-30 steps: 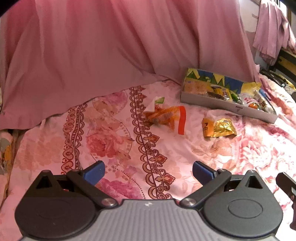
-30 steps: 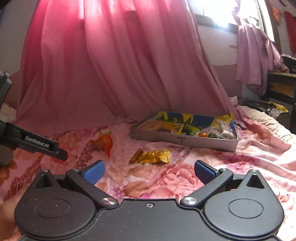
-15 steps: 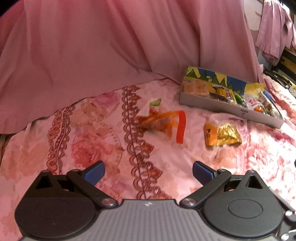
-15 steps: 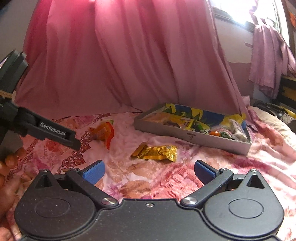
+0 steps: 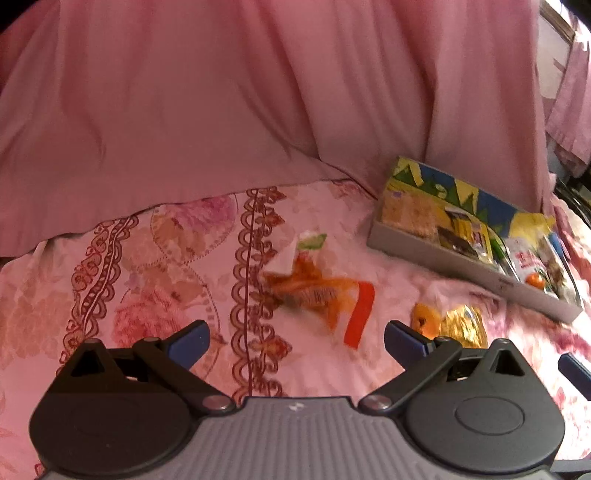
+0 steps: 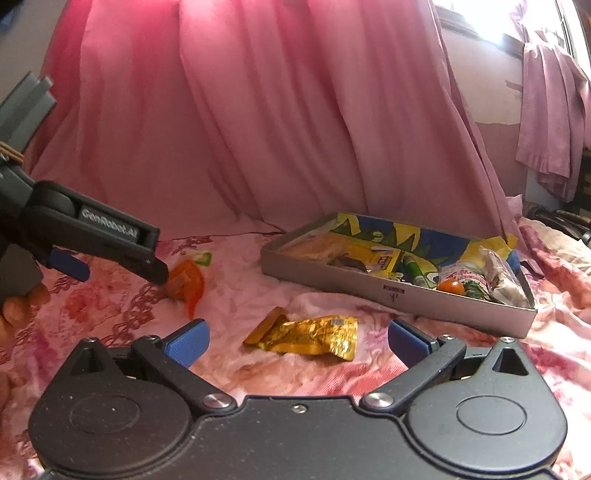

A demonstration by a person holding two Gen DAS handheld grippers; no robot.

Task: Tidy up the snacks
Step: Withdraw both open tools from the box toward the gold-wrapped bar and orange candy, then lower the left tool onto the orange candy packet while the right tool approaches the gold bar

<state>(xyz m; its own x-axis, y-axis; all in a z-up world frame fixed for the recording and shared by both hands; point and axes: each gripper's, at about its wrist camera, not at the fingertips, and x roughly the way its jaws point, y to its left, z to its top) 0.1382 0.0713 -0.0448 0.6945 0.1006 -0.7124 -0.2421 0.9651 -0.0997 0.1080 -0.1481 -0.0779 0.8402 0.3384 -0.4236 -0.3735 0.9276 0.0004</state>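
- A home bedroom; a floral pink bedsheet (image 6: 236, 295) spreads beneath the jaws
- Pink curtains (image 6: 258, 110) hang beyond the jaws; a sunlit window (image 6: 491, 18) sits far right of them

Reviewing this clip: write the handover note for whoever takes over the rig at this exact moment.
Left gripper: open, empty, facing the orange packet.
Right gripper: open, empty, facing the gold packet.
Both packets lie loose on the floral bedsheet, outside the grey tray.
Done: several snacks are already in the tray.
Left: grasp each loose packet and place it in the tray.
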